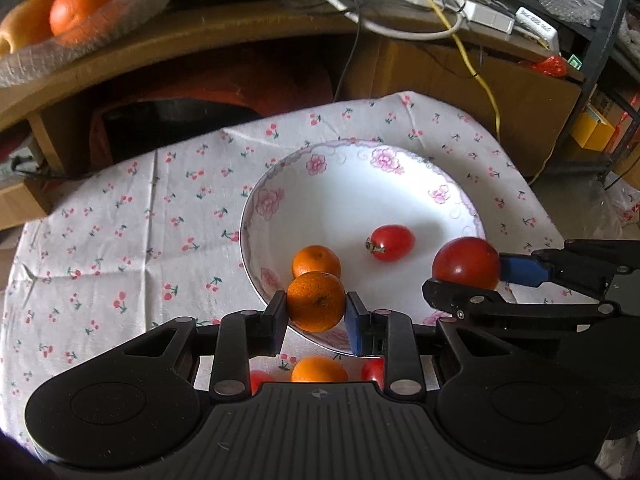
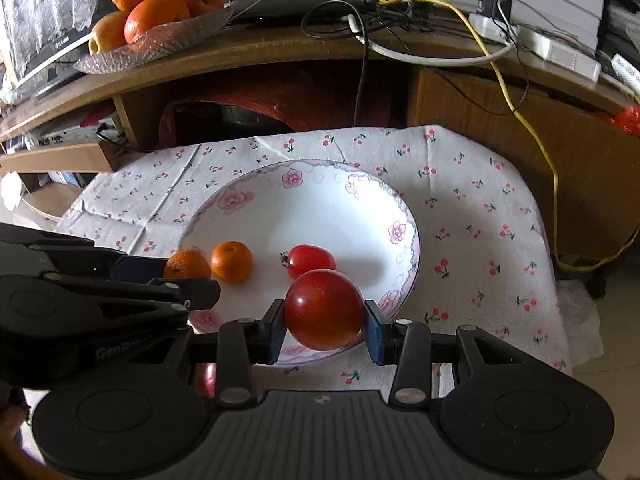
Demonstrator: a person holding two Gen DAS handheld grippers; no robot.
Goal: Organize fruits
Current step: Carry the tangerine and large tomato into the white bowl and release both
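Holding: two fruits at once, one per gripper, both over the near rim of the plate point(image 1: 280, 172).
Left gripper point(image 1: 317, 310): closed on a small orange point(image 1: 316, 302), pads pressed to either side, fruit lifted clear of the cloth.
Right gripper point(image 2: 324, 318): clamped on a large tomato point(image 2: 323, 310), poised above the plate's near edge.
Already in plate: second small orange point(image 1: 316, 261); small oval tomato point(image 1: 391, 242) with stem, apart from the orange.
Plate position: on cherry-print tablecloth point(image 1: 120, 248), white with pink floral rim.
Unsorted: what look like more fruits on the cloth under the left gripper, partly hidden by its body.
Background: glass dish of big oranges point(image 2: 152, 12) on wooden shelf; not involved, by my reading.
Step in hand: delivery of both held fruits into the plate.
Next move calls for: lowering each near its like, releasing gently so neither rolls off the shallow rim.
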